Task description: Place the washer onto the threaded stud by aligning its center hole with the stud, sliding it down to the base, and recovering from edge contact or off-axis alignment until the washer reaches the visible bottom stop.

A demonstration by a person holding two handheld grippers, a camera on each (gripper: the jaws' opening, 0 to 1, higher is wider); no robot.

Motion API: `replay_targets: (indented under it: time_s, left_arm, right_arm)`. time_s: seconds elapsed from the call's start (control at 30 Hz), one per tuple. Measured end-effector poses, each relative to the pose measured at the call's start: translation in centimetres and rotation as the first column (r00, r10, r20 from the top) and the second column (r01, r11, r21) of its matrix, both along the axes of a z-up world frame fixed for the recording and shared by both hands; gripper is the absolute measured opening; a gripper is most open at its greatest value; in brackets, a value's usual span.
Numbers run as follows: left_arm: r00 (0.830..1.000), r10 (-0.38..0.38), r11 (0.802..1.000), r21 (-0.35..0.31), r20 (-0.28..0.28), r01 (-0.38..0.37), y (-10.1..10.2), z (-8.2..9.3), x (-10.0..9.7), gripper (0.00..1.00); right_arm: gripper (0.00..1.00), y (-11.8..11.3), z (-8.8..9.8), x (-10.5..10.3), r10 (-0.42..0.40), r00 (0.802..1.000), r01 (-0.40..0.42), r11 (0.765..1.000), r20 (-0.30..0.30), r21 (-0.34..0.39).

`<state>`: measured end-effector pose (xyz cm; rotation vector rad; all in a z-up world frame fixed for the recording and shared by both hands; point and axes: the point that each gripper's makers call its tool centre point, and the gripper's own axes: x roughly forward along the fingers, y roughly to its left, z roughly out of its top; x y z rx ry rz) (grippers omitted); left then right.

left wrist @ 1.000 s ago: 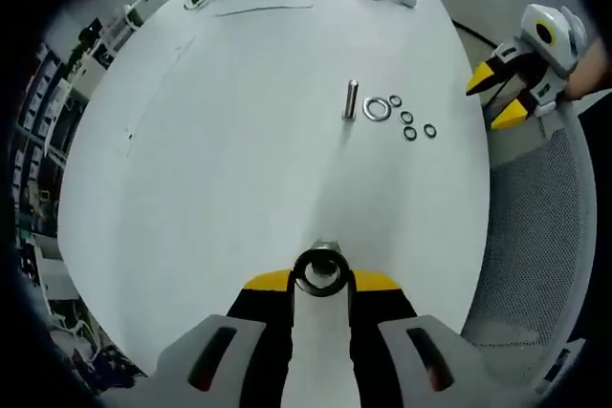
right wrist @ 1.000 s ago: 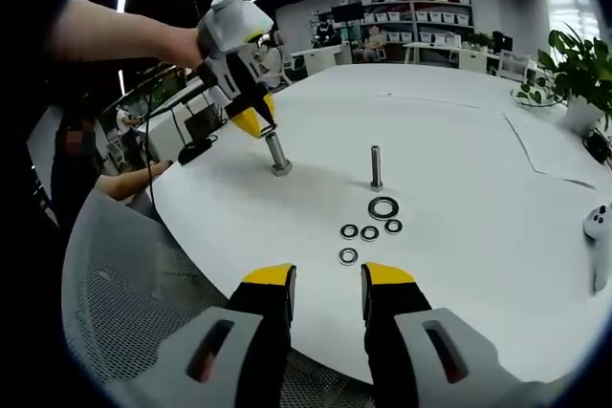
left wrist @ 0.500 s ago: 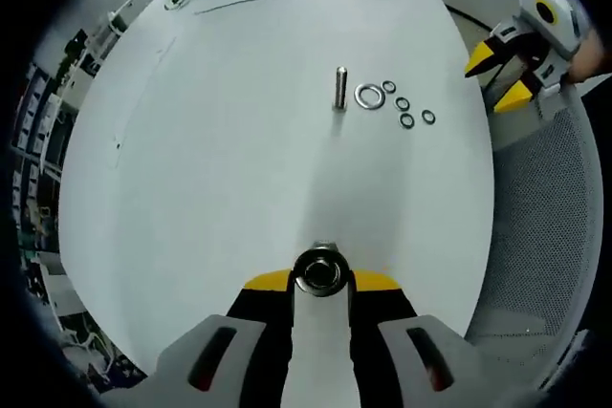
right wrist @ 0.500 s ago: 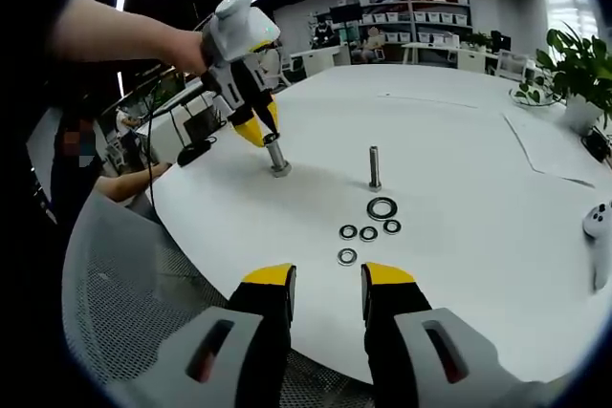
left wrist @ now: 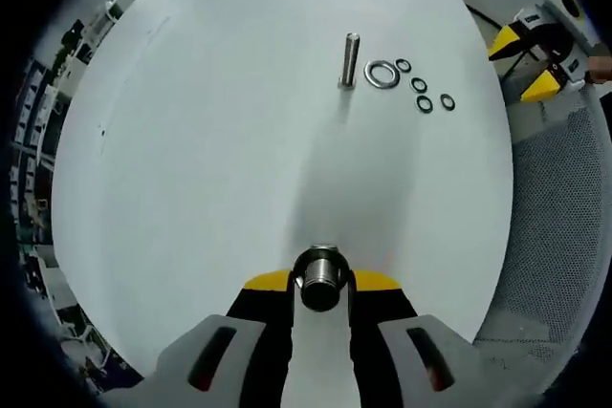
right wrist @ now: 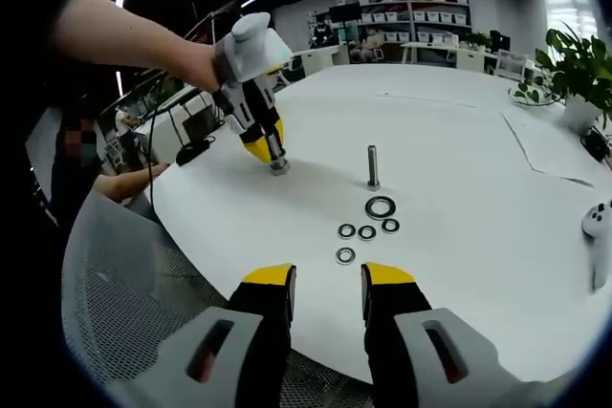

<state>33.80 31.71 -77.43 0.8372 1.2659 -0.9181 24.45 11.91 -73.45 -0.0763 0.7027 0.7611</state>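
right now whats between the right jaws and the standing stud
In the right gripper view, five loose washers: four small washers and the big washer, lying on the white table between the right gripper and the stud.

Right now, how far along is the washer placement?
Done: nothing visibly seated; the large washer and four small washers lie loose on the table beside the bare far stud. In hand: the left gripper has its jaws flanking the near stud, grip unclear; the right gripper is open, empty. Left: pick a washer, align, slide to the base.
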Motion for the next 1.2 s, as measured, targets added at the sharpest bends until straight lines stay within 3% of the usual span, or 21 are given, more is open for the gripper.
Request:
replay_targets:
  time_s: [0.37,0.63,0.9,1.2]
  left_arm:
    - [1.000,0.019,0.999,0.046,-0.014,-0.019,0.8,-1.3,0.0,0.19]
    - [0.998,0.060,0.998,0.035,-0.011,-0.059,0.8,-0.9,-0.1,0.20]
    - [0.992,0.122,0.992,-0.017,0.026,-0.122,0.7,-0.7,0.3,0.23]
    - [0.983,0.161,0.985,-0.079,0.083,-0.154,-0.1,1.3,1.3,0.28]
  right_arm:
    - [0.30,0.1,0.0,-0.1,0.005,1.000,-0.005,1.000,-0.001,0.004]
    - [0.30,0.3,0.1,-0.1,0.007,1.000,-0.007,1.000,-0.002,0.009]
    - [0.30,0.3,0.1,-0.2,0.011,1.000,-0.011,1.000,-0.003,0.006]
    - [0.31,0.1,0.1,0.0,0.004,1.000,-0.004,1.000,0.009,-0.001]
